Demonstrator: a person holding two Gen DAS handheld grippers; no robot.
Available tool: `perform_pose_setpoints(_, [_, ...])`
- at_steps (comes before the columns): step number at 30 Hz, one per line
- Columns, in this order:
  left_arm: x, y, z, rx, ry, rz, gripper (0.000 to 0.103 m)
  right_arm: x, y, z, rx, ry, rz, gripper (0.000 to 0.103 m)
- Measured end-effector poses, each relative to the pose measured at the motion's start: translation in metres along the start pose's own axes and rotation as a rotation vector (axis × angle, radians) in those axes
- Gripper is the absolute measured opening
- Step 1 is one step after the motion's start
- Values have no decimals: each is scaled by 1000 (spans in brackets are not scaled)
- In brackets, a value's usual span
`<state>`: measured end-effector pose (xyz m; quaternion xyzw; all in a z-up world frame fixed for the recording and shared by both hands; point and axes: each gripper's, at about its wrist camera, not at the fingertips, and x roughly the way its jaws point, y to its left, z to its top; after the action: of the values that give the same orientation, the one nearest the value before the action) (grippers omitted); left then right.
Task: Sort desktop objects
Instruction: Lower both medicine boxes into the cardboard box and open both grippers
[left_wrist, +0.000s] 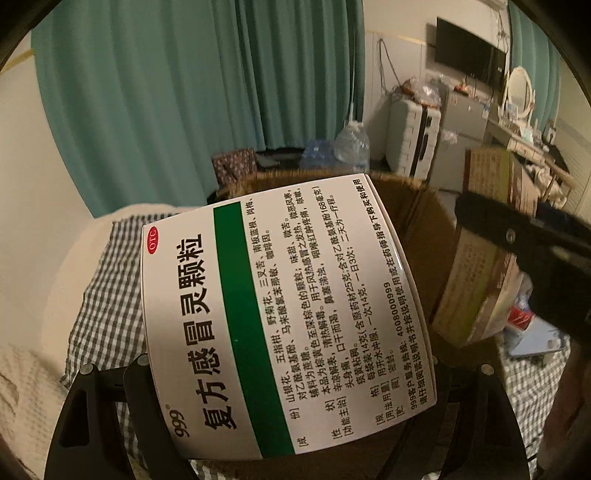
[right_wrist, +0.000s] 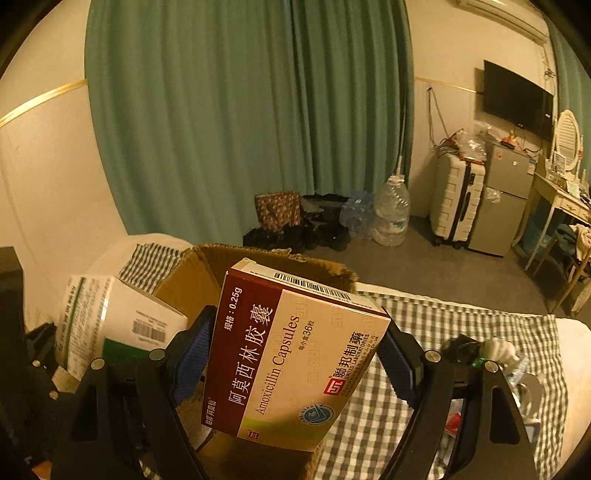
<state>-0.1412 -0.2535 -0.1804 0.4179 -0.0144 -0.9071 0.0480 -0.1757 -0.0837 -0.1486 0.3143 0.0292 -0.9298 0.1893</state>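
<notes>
My left gripper (left_wrist: 295, 373) is shut on a white medicine box with a green stripe (left_wrist: 280, 314), gripped by its two side edges. The box hangs tilted over an open brown cardboard box (left_wrist: 417, 236). My right gripper (right_wrist: 295, 350) is shut on a red and cream amoxicillin capsule box (right_wrist: 295, 362), its blue pads (right_wrist: 192, 354) pressing on both sides. This box is also above the cardboard box (right_wrist: 295, 258). In the left wrist view the amoxicillin box (left_wrist: 476, 280) and a right finger (left_wrist: 517, 236) are at the right. The white box (right_wrist: 110, 321) is at the left of the right wrist view.
The cardboard box stands on a checked cloth (right_wrist: 443, 317) over a bed. Small loose items (right_wrist: 480, 350) lie on the cloth at the right. A water jug (right_wrist: 391, 214), suitcase (right_wrist: 458, 199), small fridge (right_wrist: 506, 199) and desk (right_wrist: 561, 203) stand beyond, before green curtains.
</notes>
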Motion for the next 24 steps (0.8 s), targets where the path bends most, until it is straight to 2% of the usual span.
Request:
perform_pose_setpoints(8, [28, 6, -8, 7, 72, 24, 87, 47, 13, -8, -49, 80, 50, 82])
perform_pose_setpoints(14, [35, -4, 1, 48, 73, 36, 87, 65, 5, -14, -37, 126, 63, 82])
perform_pose_setpoints(21, [32, -3, 4, 38, 75, 32, 89, 60, 6, -10, -39, 96, 42, 83])
perform_pose_setpoints(24, [24, -8, 7, 43, 64, 42, 94, 49, 6, -6, -36, 70, 30, 85])
